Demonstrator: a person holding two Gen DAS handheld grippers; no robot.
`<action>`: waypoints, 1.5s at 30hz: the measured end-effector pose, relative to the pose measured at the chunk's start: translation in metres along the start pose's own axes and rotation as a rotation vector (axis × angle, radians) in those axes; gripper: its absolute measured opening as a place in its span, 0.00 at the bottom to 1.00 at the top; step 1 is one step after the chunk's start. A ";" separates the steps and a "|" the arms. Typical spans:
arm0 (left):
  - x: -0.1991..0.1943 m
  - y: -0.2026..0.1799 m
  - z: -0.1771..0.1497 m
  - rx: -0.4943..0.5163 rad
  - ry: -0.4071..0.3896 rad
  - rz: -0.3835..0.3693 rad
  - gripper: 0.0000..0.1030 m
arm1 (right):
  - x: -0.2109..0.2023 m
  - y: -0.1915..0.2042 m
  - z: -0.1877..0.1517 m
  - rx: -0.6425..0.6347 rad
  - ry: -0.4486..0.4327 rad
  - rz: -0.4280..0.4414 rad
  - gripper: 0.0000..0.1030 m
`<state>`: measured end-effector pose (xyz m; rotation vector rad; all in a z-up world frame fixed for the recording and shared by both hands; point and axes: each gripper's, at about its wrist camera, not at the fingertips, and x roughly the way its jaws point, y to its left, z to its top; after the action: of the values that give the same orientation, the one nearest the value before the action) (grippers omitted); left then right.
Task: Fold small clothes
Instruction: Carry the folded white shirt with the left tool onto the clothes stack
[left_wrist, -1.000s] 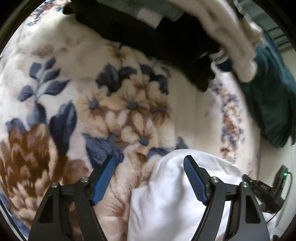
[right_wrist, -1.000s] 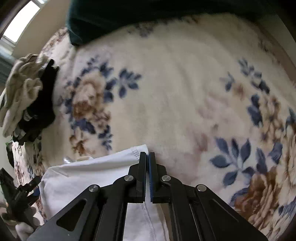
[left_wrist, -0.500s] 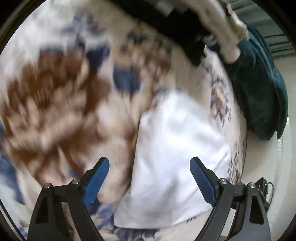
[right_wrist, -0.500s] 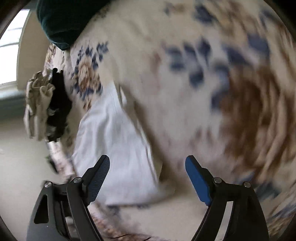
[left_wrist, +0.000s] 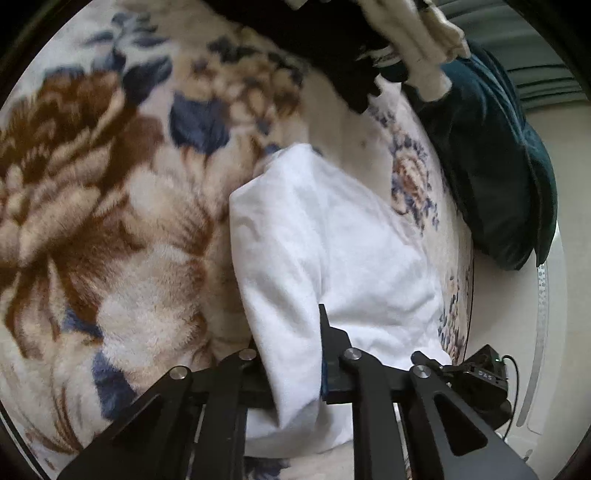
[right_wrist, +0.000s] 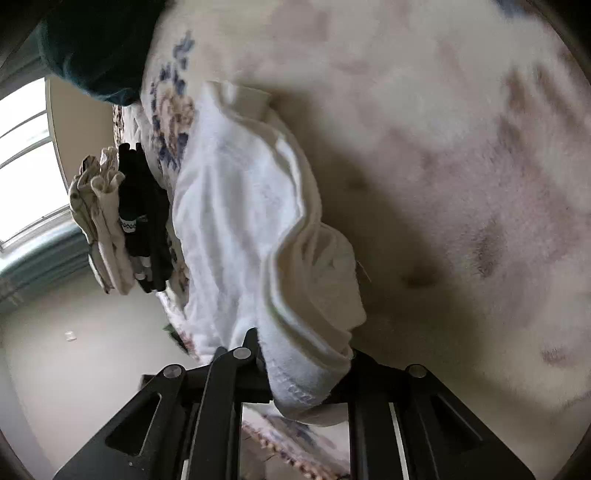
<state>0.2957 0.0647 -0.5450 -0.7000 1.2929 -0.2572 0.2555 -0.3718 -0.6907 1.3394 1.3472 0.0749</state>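
1. White cotton garment (left_wrist: 332, 236), folded into a longish slab, lies on the fluffy cream blanket with brown and blue flowers (left_wrist: 110, 206), close to the blanket's edge where the pale floor (right_wrist: 74, 369) starts.
2. Long axis: in the left wrist view it runs from the tongs at the bottom up and away toward the dark pile at the top, far end tapering to a rounded corner. In the right wrist view it runs the same way, from the tongs up toward the teal cushion.
3. The left gripper (left_wrist: 291, 373) is closing, with a thick fold of the near end bunched between its jaws. The cloth bulges out above and below the pads, so it's clamped on the fabric.
4. The right gripper (right_wrist: 303, 373) is closing too, and the stitched hem of the garment is wedged between its jaws, layered edges stacked up right in front of them. Also pinched on cloth.
5. So both tongs have the same near end, one on each side.
6. Beyond the far end: a heap of black clothes (left_wrist: 332, 48) with a cream knitted piece (left_wrist: 417, 40) on top, well apart from the white one.
7. Dark teal velvety cushion (left_wrist: 498, 166) sits off to the garment's right in the left view, near but not touching.
8. Small black device with a green light (left_wrist: 484, 373) and cable sits by the blanket's edge.
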 end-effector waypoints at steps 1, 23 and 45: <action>-0.004 -0.003 0.001 0.006 -0.010 0.000 0.10 | -0.003 0.005 -0.002 -0.011 -0.007 0.006 0.14; -0.238 -0.189 0.285 0.239 -0.394 -0.175 0.10 | -0.106 0.423 0.006 -0.453 -0.214 0.234 0.14; -0.134 -0.062 0.373 0.175 -0.268 0.284 0.49 | 0.116 0.458 0.067 -0.617 -0.235 -0.283 0.57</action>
<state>0.6204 0.2127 -0.3625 -0.3805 1.0815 -0.0412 0.6279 -0.1767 -0.4639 0.6140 1.1687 0.1246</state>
